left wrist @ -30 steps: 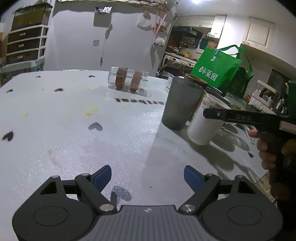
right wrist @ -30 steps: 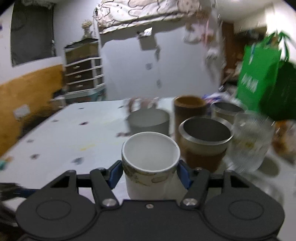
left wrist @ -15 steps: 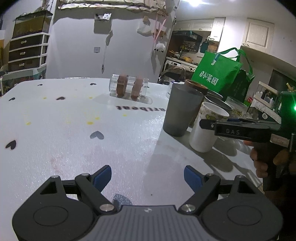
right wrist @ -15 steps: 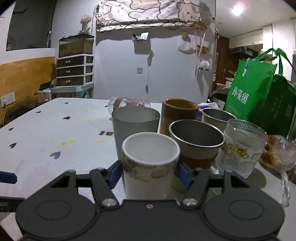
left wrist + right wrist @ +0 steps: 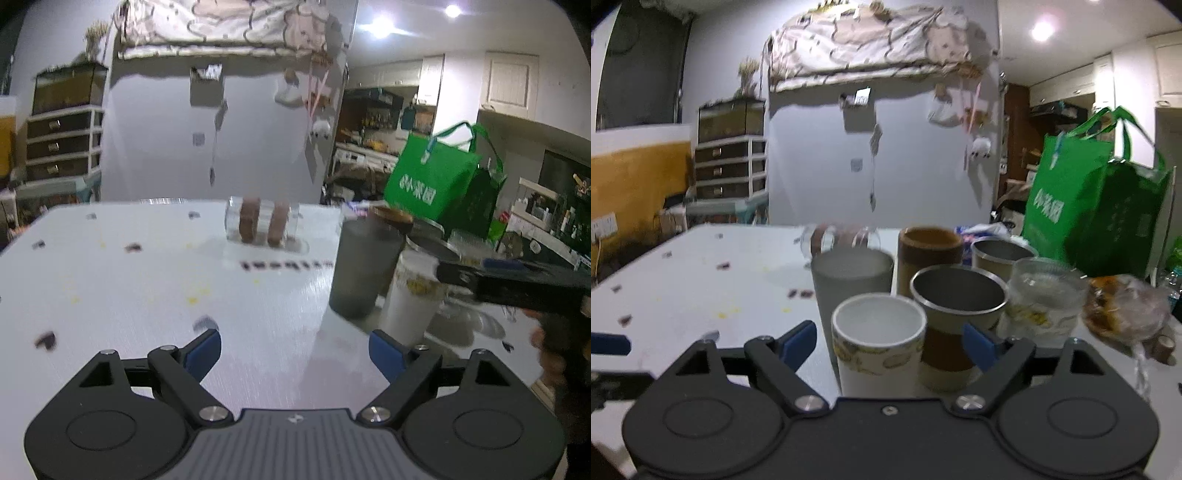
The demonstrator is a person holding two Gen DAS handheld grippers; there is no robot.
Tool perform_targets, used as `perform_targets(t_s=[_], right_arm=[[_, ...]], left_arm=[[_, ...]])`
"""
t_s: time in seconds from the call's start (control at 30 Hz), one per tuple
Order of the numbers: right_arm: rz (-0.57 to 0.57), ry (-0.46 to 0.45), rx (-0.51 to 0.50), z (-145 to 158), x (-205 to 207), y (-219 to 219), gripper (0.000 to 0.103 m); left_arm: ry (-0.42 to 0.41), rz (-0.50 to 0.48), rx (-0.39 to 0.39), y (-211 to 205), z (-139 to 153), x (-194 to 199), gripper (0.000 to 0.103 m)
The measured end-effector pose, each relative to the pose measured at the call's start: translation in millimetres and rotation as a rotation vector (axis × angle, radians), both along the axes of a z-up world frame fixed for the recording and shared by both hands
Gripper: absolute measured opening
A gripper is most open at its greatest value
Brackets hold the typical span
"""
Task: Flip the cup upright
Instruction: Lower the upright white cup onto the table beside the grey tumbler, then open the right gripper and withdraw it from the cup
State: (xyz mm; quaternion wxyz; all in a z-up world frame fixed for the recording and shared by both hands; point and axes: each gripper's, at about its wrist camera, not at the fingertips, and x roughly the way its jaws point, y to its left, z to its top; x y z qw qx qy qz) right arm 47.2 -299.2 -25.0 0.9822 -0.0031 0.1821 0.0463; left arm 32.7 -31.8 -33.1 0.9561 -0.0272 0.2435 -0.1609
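Observation:
A white cup (image 5: pixel 879 347) with a yellow pattern stands upright on the white table (image 5: pixel 701 280), mouth up, beside the other cups. It also shows in the left wrist view (image 5: pixel 410 299). My right gripper (image 5: pixel 890 341) is open, its blue pads apart from the cup's sides. My left gripper (image 5: pixel 295 350) is open and empty over the bare table (image 5: pixel 147 288). A clear glass (image 5: pixel 262 223) with two brown bands lies on its side at the far edge.
Upright near the white cup: a grey tumbler (image 5: pixel 851 284), a brown cup (image 5: pixel 929 247), two steel cups (image 5: pixel 955 306), a ribbed glass (image 5: pixel 1043 302). A green bag (image 5: pixel 1089 206) and a wrapped snack (image 5: pixel 1126 306) are at the right.
My right gripper's pads have opened away from the white cup, which now stands free. The right gripper has drawn back slightly. My left gripper has tilted up a little.

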Motion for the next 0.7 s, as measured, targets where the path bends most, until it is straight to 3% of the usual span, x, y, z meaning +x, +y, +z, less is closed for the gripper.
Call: perform_targets(t_s=[0.2, 0.33, 0.7], right_arm=[[-0.053, -0.07, 0.019, 16, -37, -11, 0.095], [-0.092, -0.068, 0.031, 15, -51, -19, 0.099], [-0.135, -0.061, 0.003, 10, -78, -23, 0.103]], left_arm=[[-0.097, 0.034, 0.038, -4, 26, -9, 0.096], [-0.127, 0.053, 0.045, -7, 31, -17, 0.102], [-0.076, 0.069, 0.047, -15, 18, -31, 0.103]])
